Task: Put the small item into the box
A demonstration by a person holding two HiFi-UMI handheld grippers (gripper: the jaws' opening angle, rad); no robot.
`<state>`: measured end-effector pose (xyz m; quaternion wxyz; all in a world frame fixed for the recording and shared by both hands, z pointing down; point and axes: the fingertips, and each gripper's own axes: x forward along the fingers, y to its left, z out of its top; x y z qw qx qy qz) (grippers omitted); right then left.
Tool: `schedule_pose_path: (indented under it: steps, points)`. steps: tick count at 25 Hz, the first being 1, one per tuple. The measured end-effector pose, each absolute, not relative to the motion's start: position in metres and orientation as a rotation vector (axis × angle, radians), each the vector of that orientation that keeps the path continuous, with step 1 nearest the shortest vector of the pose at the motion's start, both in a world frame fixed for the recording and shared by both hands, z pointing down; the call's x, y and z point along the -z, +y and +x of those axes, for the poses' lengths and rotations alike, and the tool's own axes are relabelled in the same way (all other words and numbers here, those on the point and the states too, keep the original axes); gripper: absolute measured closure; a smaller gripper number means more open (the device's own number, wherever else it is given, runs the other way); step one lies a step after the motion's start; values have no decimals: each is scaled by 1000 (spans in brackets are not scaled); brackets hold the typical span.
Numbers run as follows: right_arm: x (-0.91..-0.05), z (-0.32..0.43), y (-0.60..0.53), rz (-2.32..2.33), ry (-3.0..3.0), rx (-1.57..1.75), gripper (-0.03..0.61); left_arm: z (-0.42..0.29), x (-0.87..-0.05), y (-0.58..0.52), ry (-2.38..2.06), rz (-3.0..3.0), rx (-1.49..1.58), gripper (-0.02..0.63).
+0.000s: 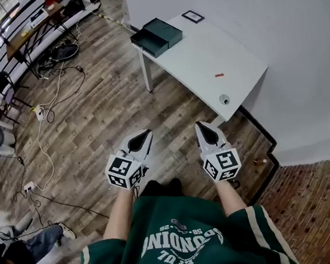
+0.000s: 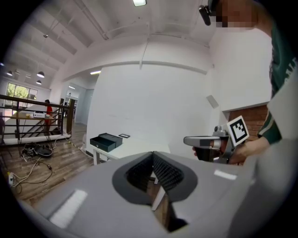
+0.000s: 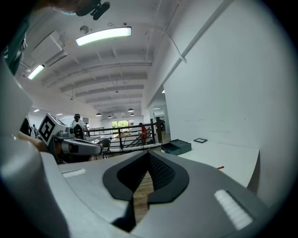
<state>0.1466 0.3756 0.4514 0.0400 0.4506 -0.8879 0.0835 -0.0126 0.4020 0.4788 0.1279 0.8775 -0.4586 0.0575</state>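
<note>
The hands are hidden under the marker cubes [image 1: 124, 170] in the head view; only the forearms [image 1: 118, 213] show below them. The shirt [image 1: 177, 242] covers most of the person's legs, and just the shoe tips [image 1: 162, 187] stick out over the floor [image 1: 93, 125]. At the lower left edge another person's legs [image 1: 38, 239] are cut off. A round thing [image 1: 224, 99] at the near corner of the table [image 1: 203, 47] is too small to make out. Cables [image 1: 42, 121] trail across the floor at the left, and the far ends are lost among chairs at the edge.

The left gripper [image 1: 148, 133] has its jaws together at the tips, with nothing between them; only a slit of floor shows behind the pads. The right gripper [image 1: 200, 124] is closed the same way and also empty. Both hang side by side over the floor, short of the table, touching nothing, aimed towards it and tipped slightly down.

The red item [image 1: 219, 75] lies on the table towards its near end, well apart from the box [image 1: 155, 36], which stands at the far left corner. The box is dark and open, in two parts set side by side and touching. The left part shows a dark hollow, and I cannot tell whether anything lies in it. A dark frame [image 1: 193, 16] lies flat beyond the box, near the wall [image 1: 297, 42].
</note>
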Motion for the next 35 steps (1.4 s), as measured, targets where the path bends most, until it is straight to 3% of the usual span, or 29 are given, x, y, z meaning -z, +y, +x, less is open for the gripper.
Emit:
schedule_pose_path:
  steps: [9,27,35]
  points:
    - [-458,136,357,1365,-2727,-291,577,-27,-488,388,-1346,2527,-169,563]
    - [-461,36,210,1598,-2604,-330,577,-125,-497,225,-1139,2622,-171,562]
    - [-463,26,186,1642,-2552,-324,576,-132,-502,180,-1047,2651,-148,562]
